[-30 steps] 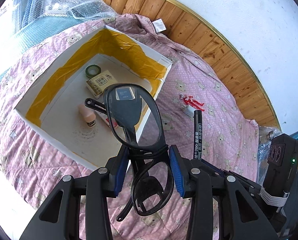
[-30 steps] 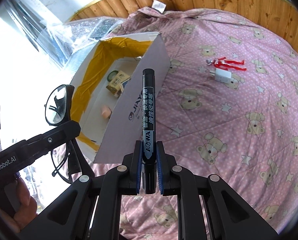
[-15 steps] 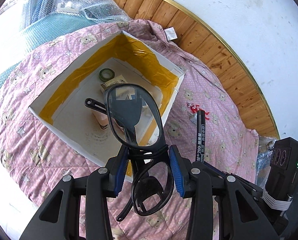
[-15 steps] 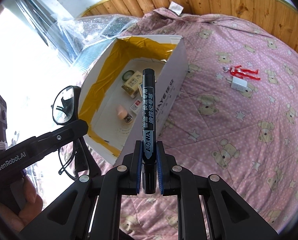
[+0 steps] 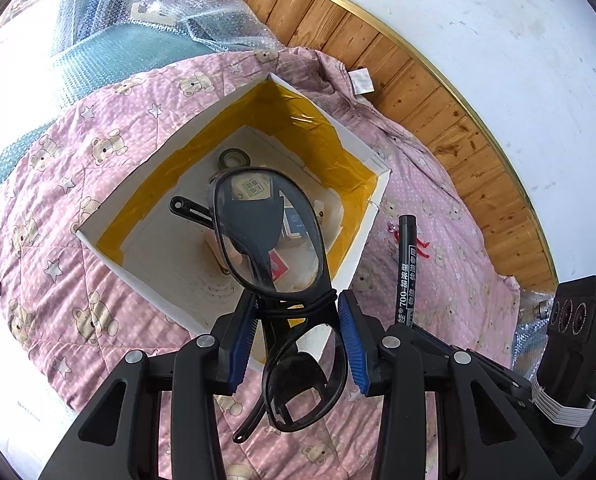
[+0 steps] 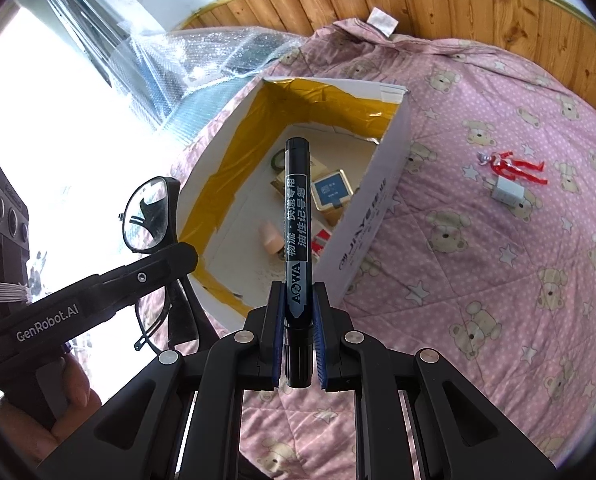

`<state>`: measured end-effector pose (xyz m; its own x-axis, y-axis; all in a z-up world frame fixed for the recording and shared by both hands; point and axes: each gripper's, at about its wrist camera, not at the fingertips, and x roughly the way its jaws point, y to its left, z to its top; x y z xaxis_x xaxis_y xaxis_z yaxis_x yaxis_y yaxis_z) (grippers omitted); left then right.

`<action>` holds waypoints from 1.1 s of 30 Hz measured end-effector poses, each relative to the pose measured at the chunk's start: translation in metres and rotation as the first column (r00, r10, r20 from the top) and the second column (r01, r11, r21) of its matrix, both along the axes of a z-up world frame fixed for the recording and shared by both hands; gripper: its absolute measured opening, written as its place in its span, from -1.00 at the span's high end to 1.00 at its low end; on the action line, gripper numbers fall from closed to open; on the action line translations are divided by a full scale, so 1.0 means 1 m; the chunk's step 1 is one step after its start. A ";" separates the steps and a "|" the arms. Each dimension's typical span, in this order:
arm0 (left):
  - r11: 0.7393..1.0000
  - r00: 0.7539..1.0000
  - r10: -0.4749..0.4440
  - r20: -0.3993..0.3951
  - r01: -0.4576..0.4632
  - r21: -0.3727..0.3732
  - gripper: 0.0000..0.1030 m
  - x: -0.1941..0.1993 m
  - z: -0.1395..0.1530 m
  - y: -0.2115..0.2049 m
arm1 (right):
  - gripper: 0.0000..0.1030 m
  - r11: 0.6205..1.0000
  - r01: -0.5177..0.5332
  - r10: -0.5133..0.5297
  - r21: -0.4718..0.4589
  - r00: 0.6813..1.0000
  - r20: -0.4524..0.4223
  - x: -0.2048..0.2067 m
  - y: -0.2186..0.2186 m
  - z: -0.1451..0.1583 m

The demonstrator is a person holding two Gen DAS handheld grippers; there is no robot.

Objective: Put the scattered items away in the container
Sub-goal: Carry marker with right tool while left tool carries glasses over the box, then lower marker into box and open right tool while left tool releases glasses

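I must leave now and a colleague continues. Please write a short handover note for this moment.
Left gripper: shut on the black glasses, held over the open box.
Right gripper: shut on the black marker, also near the box.
Done: tape roll, small packets and a bottle lie inside.
Left: release both items, then fetch the red figure and white charger from the quilt.

Both wrist views high, angled down — shared box point(image 5: 372, 196) point(image 6: 382, 204).
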<state>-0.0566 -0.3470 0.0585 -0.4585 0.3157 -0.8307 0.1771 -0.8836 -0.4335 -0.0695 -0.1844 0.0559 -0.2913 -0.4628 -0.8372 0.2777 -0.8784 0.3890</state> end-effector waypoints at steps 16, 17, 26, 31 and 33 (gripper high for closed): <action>1.000 0.999 0.026 0.027 -0.026 -0.002 0.18 -0.028 -0.009 -0.021 | 0.73 0.999 -0.031 0.031 -0.011 0.999 0.015 -0.031 -0.028 -0.001; 1.000 0.999 0.027 0.028 -0.027 -0.001 0.18 -0.031 -0.009 -0.021 | 0.73 0.999 -0.032 0.033 -0.011 0.999 0.016 -0.034 -0.030 -0.001; 1.000 0.998 0.030 0.048 -0.030 -0.002 0.19 -0.057 -0.019 -0.028 | 0.73 0.999 -0.032 0.032 -0.008 0.999 0.034 -0.061 -0.039 -0.008; 1.000 0.997 0.030 0.066 -0.030 -0.001 0.18 -0.074 -0.027 -0.030 | 0.73 1.000 -0.031 0.031 0.000 0.999 0.042 -0.078 -0.043 -0.013; 1.000 0.997 0.030 0.072 -0.030 0.000 0.18 -0.081 -0.031 -0.031 | 0.73 1.000 -0.031 0.031 0.004 0.999 0.045 -0.085 -0.044 -0.015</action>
<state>-0.1374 -0.3781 0.0278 -0.4068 0.3036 -0.8616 0.2341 -0.8771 -0.4195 -0.1548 -0.2283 0.0406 -0.2392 -0.4671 -0.8512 0.2874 -0.8715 0.3975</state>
